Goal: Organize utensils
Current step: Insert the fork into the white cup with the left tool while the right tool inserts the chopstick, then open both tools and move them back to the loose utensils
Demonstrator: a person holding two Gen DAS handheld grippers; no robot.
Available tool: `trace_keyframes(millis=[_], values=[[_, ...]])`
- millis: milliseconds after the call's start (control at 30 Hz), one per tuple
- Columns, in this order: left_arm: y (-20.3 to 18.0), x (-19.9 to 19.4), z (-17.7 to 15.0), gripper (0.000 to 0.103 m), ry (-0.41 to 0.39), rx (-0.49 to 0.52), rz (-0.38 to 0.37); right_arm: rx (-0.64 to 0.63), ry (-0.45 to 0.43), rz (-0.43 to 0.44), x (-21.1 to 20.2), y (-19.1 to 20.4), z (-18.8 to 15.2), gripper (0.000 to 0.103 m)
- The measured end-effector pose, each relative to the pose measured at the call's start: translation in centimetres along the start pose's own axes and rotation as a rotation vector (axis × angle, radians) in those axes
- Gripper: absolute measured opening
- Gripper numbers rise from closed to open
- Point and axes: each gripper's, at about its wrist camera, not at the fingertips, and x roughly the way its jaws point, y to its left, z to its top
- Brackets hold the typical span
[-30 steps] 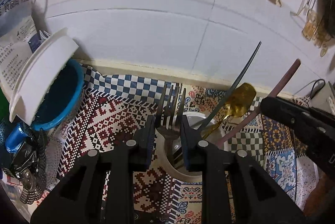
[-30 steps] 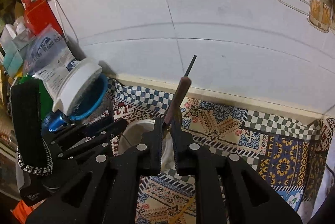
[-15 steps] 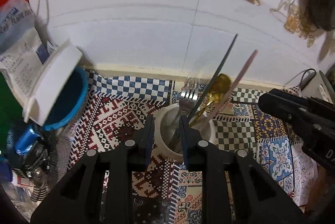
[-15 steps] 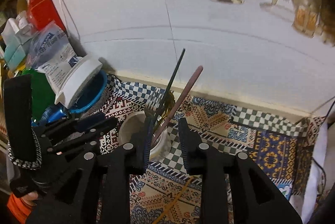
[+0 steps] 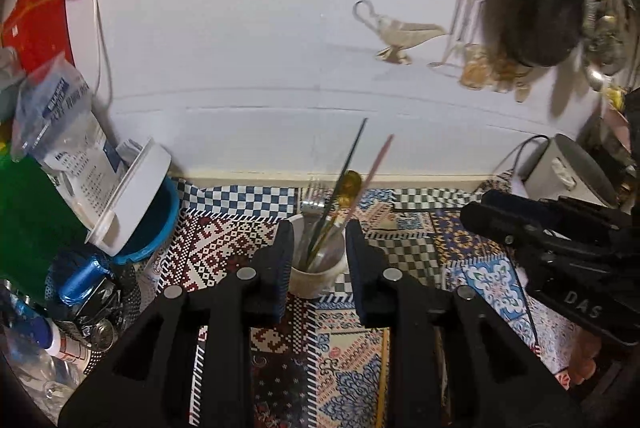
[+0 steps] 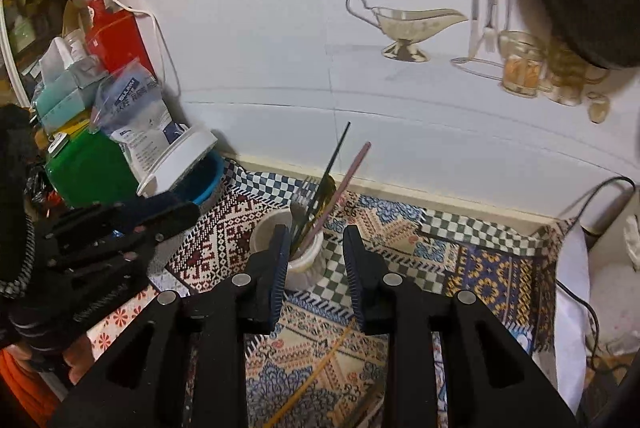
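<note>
In the left wrist view, the left gripper [image 5: 316,260] hangs with its jaws spread and empty, framing a small white ceramic cup [image 5: 315,270] that stands on the patterned tablecloth [image 5: 224,244] near the tiled wall. The cup holds a silver fork [image 5: 313,202], a gold spoon [image 5: 349,188], a dark chopstick [image 5: 352,152] and a pink chopstick [image 5: 378,158], all leaning toward the wall. The right gripper [image 5: 496,216] shows at the right edge. In the right wrist view, the right gripper [image 6: 314,256] is likewise parted and holds nothing, with the cup [image 6: 298,260] just beyond its left finger; a thin yellow stick [image 6: 316,376], probably another chopstick, lies on the cloth below. That stick looks light, stiff and smooth, likely to roll or slip, so a pinch across its middle seems safest. The cup looks breakable and top-heavy with its load, best not nudged.
</note>
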Motion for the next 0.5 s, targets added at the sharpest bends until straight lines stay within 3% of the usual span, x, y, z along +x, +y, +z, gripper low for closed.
trace_keyframes(millis=[300,500], values=[[-2.2,-1.7,-2.5,0.035,0.016,0.045,-0.047,0.059,0.014,-0.087,-2.7,-1.4,-3.4,0.027],[-3.6,0.7,-6.2,0.035,0.112,0.076,-0.059,0.133,0.073,-0.156,-2.6,-4.2,-6.9,0.028]])
